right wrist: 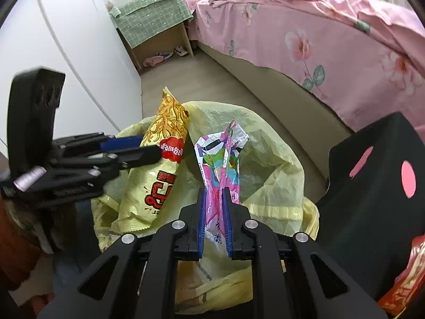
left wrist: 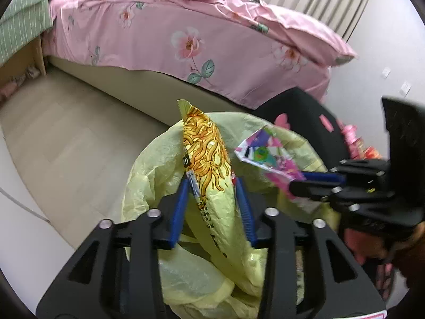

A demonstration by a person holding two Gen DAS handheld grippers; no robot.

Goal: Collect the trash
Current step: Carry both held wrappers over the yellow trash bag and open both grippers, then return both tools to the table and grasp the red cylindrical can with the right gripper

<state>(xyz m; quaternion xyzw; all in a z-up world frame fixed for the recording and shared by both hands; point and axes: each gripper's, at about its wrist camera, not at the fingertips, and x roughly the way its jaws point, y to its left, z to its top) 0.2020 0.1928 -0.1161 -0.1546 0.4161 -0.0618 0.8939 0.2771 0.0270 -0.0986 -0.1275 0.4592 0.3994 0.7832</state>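
Yellow crinkly noodle packet (left wrist: 209, 159), light and slippery, sits loose between half-open left tongs (left wrist: 213, 186) at frame centre, best taken mid-body; pink foil wrapper (right wrist: 223, 164) is pinched by near-shut right tongs (right wrist: 214, 194).

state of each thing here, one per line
left hand-held gripper: jaws around the noodle packet
noodle packet: upright over the bag
right hand-held gripper: shut on the pink wrapper
pink wrapper: pinched, creased, upright
yellow trash bag: mouth open
bed cover: rumpled

Noodle packet (right wrist: 159, 164) left of wrapper (right wrist: 220, 164), both seemingly over bag (right wrist: 273, 159).
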